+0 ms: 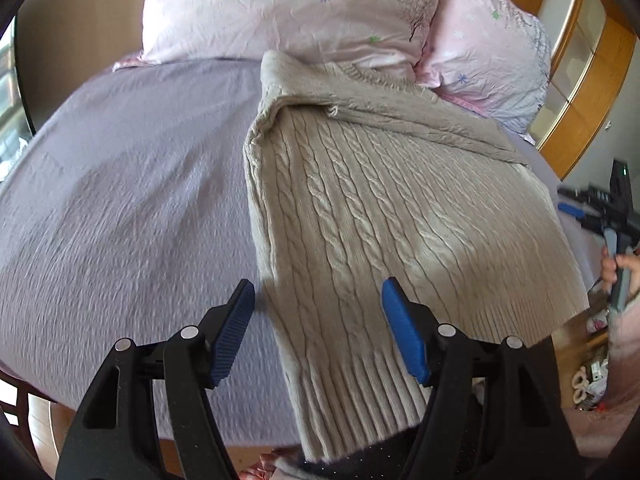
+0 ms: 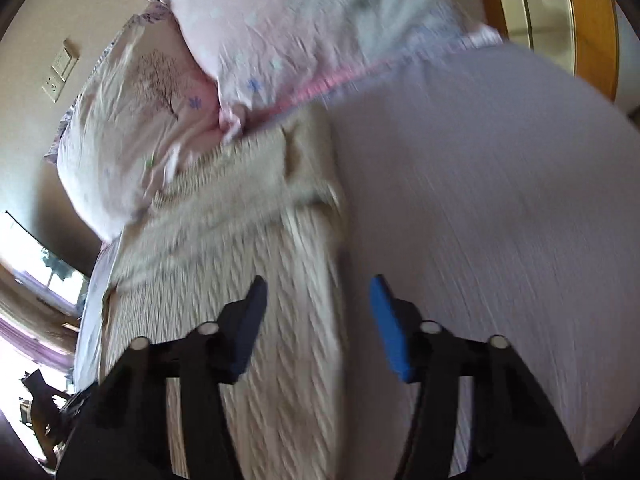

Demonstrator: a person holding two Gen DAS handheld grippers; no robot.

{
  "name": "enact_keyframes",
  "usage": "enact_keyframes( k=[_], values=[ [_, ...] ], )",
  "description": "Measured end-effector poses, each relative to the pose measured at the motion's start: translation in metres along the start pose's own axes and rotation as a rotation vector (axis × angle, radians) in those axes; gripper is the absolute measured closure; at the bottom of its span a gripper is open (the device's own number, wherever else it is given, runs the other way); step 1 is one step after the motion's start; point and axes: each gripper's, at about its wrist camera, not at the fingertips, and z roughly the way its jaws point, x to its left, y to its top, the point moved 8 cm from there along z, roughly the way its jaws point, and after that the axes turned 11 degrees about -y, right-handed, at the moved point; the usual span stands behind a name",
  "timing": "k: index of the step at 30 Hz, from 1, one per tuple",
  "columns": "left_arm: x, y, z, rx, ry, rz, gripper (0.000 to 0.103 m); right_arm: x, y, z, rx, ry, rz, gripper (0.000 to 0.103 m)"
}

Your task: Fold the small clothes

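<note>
The left gripper has its blue-padded fingers spread wide with nothing between them, poised above the near left edge of the sweater. The left pad sits over bare bedspread, the right pad over the knit. The right gripper is likewise wide open and holds nothing; its left finger is over the sweater and its right finger over the bedspread, so it straddles the garment's folded edge. That view is blurred, so finer detail cannot be told.

The sweater is beige cable knit, lying flat on the bed with its long axis running near to far. Its ribbed hem is nearest, at the near edge of the mattress, and its top end reaches the pillows at the far end, touching them. A sleeve is folded across the upper part, running from far left down toward the right.

In the left wrist view, a broad stretch of lilac bedspread lies open to the left of the sweater. On the right, the garment comes close to the bed's side edge, beyond which the other gripper and the hand holding it appear. A wooden frame stands far right.
</note>
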Motion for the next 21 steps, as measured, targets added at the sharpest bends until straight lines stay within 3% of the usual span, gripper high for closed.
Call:
enact_keyframes(
  k=[5,8,9,10,11,12,13,17,21],
  values=[
    [-0.012,-0.019,-0.013,-0.021,-0.03,0.0,0.036,0.013,-0.057,-0.016,0.058,0.133,-0.069,0.062],
    [-0.019,-0.031,-0.021,-0.029,-0.049,-0.012,0.036,0.025,-0.089,-0.023,0.103,0.231,-0.106,0.078],
    [-0.02,-0.034,-0.023,-0.029,-0.052,-0.015,0.038,0.028,-0.096,-0.024,0.112,0.254,-0.114,0.082],
    [-0.021,-0.037,-0.025,-0.028,-0.048,-0.018,0.046,0.032,-0.106,-0.025,0.115,0.274,-0.137,0.091],
    [-0.022,-0.039,-0.026,-0.025,-0.039,-0.018,0.052,0.036,-0.109,-0.025,0.117,0.282,-0.151,0.093],
    [-0.023,-0.041,-0.026,-0.019,-0.04,-0.02,0.068,0.037,-0.11,-0.028,0.104,0.287,-0.158,0.094],
    [-0.024,-0.043,-0.025,-0.005,-0.058,-0.029,0.093,0.038,-0.109,-0.031,0.09,0.299,-0.159,0.095],
    [-0.026,-0.038,-0.025,-0.012,-0.102,-0.047,0.093,0.047,-0.082,-0.064,-0.027,0.429,-0.096,0.096],
    [-0.017,0.003,-0.048,-0.138,-0.145,-0.081,0.094,0.053,-0.041,-0.09,-0.14,0.55,-0.017,0.096]
  ],
)
